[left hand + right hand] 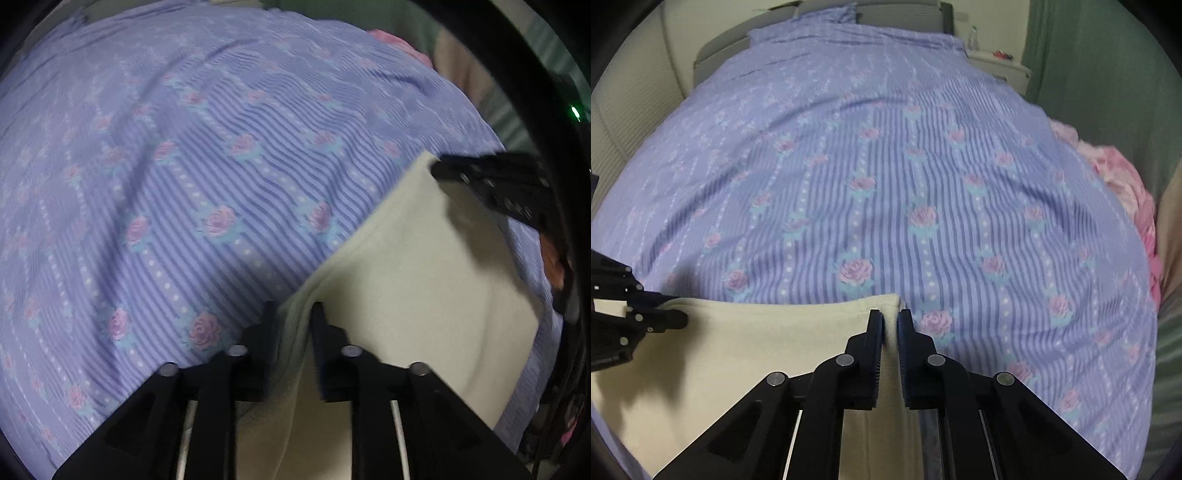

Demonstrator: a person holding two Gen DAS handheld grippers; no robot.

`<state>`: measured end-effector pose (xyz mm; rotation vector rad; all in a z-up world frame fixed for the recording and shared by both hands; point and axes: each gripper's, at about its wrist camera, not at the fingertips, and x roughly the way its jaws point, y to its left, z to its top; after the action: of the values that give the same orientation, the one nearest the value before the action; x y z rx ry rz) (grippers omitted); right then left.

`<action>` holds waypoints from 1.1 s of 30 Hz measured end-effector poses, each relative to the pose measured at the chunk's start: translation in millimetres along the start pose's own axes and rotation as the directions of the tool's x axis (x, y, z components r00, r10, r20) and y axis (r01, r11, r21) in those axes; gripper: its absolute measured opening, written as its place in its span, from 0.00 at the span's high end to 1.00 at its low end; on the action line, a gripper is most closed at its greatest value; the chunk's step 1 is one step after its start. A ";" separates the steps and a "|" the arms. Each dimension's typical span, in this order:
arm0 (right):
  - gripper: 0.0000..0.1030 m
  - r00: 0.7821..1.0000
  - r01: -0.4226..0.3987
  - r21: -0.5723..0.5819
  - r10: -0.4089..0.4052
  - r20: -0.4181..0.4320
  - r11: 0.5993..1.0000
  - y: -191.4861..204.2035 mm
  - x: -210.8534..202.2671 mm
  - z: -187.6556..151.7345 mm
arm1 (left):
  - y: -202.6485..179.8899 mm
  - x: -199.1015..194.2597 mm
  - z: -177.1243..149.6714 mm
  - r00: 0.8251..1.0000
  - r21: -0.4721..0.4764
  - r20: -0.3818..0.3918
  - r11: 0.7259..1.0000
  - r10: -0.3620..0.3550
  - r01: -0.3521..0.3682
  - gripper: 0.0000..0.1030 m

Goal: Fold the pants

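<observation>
The cream pants [417, 280] hang stretched between my two grippers above a purple rose-patterned bedspread [184, 166]. My left gripper [294, 314] is shut on one top corner of the pants. My right gripper [890, 319] is shut on the other top corner of the pants [768, 343]. The right gripper also shows in the left wrist view [439, 168] at the far corner. The left gripper shows in the right wrist view [677, 317] at the left edge, pinching the cloth. The lower part of the pants is hidden below the frames.
The bedspread [886, 166] covers the whole bed. A pink cloth [1126, 192] lies at the bed's right edge beside a green curtain [1100, 74]. A grey headboard [713, 55] and a white side table [997, 61] stand at the far end.
</observation>
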<state>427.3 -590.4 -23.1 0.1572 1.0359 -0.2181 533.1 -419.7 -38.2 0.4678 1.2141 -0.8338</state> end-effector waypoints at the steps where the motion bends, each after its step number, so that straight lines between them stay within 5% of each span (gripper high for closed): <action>1: 0.80 1.000 0.005 0.018 -0.006 0.008 1.000 -1.2 -7.4 -1.5 | 0.4 -7.3 -2.3 0.999 -0.012 0.030 1.000 0.017 -0.017 0.64; 4: 0.58 0.996 0.028 0.056 -0.033 0.080 0.998 4.6 -41.0 -8.3 | 1.0 -41.9 -13.1 0.991 -0.029 0.135 1.000 0.013 -0.009 0.44; 9: 0.53 0.987 -0.038 0.016 0.035 0.155 0.999 48.4 -98.0 -20.0 | 14.4 -104.1 -54.9 0.969 -0.100 0.245 0.995 -0.005 0.030 0.43; 12: 0.51 0.978 -0.104 -0.001 0.102 0.179 0.995 85.5 -123.9 -29.1 | 28.9 -144.5 -99.0 0.955 -0.144 0.293 0.990 0.049 -0.006 0.42; 22: 0.51 0.961 -0.164 -0.085 0.178 0.213 0.983 224.8 -177.8 -62.5 | 91.8 -237.3 -226.5 0.917 -0.304 0.345 0.948 0.201 -0.093 0.41; 33: 0.47 0.941 -0.288 -0.149 0.308 0.142 0.946 396.2 -186.4 -87.1 | 177.0 -278.7 -353.3 0.889 -0.445 0.334 0.884 0.313 -0.144 0.41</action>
<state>363.3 -167.5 104.8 0.1771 0.8468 0.1099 416.3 29.9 96.4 0.0850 0.8931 -0.4159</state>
